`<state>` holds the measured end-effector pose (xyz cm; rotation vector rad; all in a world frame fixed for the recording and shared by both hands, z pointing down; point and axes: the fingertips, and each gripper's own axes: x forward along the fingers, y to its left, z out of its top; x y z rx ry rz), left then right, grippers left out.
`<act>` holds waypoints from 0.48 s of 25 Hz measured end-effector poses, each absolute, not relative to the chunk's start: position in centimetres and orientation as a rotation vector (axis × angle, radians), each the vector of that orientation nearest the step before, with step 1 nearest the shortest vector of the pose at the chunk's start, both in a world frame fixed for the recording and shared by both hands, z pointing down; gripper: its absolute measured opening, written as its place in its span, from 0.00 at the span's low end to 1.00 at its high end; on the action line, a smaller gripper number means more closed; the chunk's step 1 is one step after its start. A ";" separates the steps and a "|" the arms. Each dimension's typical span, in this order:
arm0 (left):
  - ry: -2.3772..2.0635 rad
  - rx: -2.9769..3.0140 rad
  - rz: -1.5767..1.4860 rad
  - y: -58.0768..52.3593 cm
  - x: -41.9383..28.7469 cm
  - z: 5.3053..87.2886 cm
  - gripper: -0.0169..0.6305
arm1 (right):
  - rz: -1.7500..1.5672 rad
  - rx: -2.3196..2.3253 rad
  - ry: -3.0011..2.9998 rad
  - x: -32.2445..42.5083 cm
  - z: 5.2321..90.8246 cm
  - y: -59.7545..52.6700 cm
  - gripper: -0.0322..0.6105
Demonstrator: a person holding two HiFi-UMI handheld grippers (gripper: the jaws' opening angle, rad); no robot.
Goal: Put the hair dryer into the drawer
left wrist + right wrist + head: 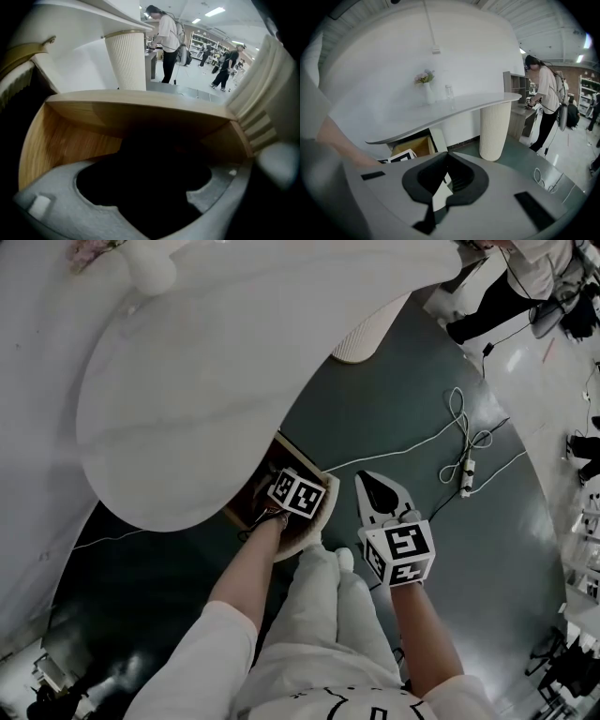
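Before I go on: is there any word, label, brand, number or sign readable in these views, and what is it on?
No readable text in any view.
Marker cubes: black-and-white square patterns only, no letters or numbers.
Wooden drawer: bare wood, no label.
Shelves in the background: anything printed there is too small and blurred to read.

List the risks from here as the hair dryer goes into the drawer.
1. The left gripper holds the dark hair dryer down inside the drawer, close to its wooden walls. Letting go there may leave it wedged or sticking up.
2. The tabletop overhangs the open drawer, so lifting the gripper straight up may knock it against the underside.
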<state>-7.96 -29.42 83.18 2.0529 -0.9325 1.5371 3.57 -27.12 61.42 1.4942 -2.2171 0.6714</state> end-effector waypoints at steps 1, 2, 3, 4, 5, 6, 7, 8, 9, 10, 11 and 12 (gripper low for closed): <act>-0.946 2.064 1.506 -29.6 -7.8 83.1 0.57 | 0.669 1.493 -2.217 3.6 61.4 -27.2 0.05; -0.955 2.074 1.471 -29.7 -7.7 82.9 0.57 | 0.667 1.492 -2.217 3.5 61.3 -27.3 0.05; -0.954 2.080 1.442 -29.7 -7.7 82.8 0.57 | 0.666 1.492 -2.217 3.5 61.2 -27.4 0.05; -0.947 2.081 1.424 -29.7 -7.7 82.6 0.58 | 0.667 1.492 -2.218 3.5 61.1 -27.4 0.05; -0.936 2.079 1.416 -29.6 -7.8 82.5 0.58 | 0.667 1.491 -2.219 3.4 61.0 -27.5 0.05; -0.922 2.076 1.415 -29.5 -7.9 82.3 0.59 | 0.667 1.489 -2.221 3.4 60.8 -27.5 0.05; -0.908 2.074 1.414 -29.4 -8.0 82.0 0.60 | 0.666 1.488 -2.222 3.3 60.7 -27.5 0.05; -0.894 2.073 1.412 -29.2 -8.0 81.7 0.61 | 0.665 1.486 -2.224 3.3 60.5 -27.5 0.05; -0.881 2.071 1.405 -28.9 -8.0 81.4 0.61 | 0.663 1.482 -2.228 3.2 60.4 -27.5 0.05; -0.870 2.068 1.399 -28.6 -8.0 81.0 0.61 | 0.661 1.478 -2.233 3.2 60.2 -27.5 0.05; -0.863 2.064 1.395 -28.4 -8.0 80.6 0.61 | 0.659 1.474 -2.238 3.2 60.0 -27.5 0.05; -0.858 2.063 1.395 -28.1 -8.0 80.2 0.62 | 0.657 1.471 -2.243 3.2 59.7 -27.5 0.05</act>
